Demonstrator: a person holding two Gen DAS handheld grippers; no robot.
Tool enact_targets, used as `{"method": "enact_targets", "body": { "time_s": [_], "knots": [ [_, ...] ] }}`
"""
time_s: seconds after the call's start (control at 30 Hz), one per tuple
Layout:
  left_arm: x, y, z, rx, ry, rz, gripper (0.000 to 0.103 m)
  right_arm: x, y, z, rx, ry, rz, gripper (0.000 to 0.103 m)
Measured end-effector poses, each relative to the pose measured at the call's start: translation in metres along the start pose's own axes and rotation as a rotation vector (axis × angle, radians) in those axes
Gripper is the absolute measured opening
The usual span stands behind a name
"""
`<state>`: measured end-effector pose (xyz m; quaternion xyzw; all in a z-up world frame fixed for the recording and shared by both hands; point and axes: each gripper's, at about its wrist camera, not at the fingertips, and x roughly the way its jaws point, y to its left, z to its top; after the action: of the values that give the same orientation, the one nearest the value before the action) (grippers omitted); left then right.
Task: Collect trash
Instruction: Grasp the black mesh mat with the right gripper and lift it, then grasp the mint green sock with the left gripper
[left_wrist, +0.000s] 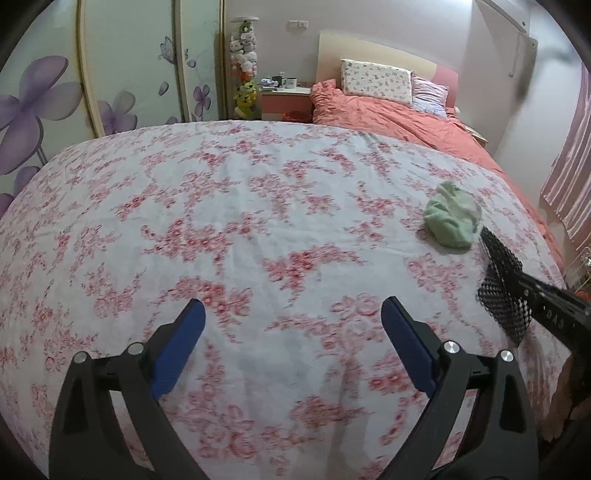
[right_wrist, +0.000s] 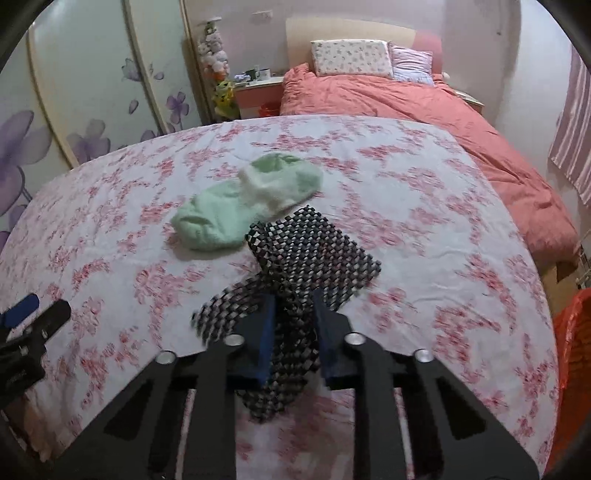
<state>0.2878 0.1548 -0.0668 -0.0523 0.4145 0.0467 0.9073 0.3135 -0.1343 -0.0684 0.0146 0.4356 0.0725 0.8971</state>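
My right gripper (right_wrist: 293, 304) is shut on a piece of black mesh netting (right_wrist: 314, 254) and holds it just above the flowered bedsheet (right_wrist: 406, 192). It also shows at the right edge of the left wrist view (left_wrist: 504, 295). A crumpled pale green cloth (right_wrist: 243, 199) lies on the sheet just beyond the netting; in the left wrist view the cloth (left_wrist: 452, 218) is at the right. My left gripper (left_wrist: 291, 314) is open and empty over the sheet, to the left of the right gripper.
An orange-red duvet (right_wrist: 424, 107) and two pillows (right_wrist: 351, 57) lie at the head of the bed. A nightstand (left_wrist: 286, 98) with mugs stands beside a wardrobe with purple flowers (left_wrist: 44, 110). An orange bag (right_wrist: 572, 350) is off the bed's right edge.
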Motion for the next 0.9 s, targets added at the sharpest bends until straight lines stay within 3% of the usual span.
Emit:
{"method": "enact_targets", "body": {
  "time_s": [0.27, 0.47, 0.67, 0.9],
  "knots": [
    [0.012, -0.059, 0.026, 0.031, -0.018, -0.103, 0.096, -0.016, -0.068, -0.014, 0.164, -0.027, -0.18, 0.01],
    [0.038, -0.119, 0.055, 0.101, -0.031, -0.158, 0.099, -0.016, -0.072, -0.02, 0.155, -0.038, -0.187, 0.01],
    [0.083, -0.16, 0.074, 0.197, 0.026, -0.098, 0.099, -0.017, -0.084, -0.022, 0.195, -0.043, -0.135, 0.01],
    [0.108, -0.169, 0.072, 0.216, 0.092, -0.068, 0.099, -0.019, -0.09, -0.025, 0.222, -0.049, -0.098, 0.011]
  ]
}}
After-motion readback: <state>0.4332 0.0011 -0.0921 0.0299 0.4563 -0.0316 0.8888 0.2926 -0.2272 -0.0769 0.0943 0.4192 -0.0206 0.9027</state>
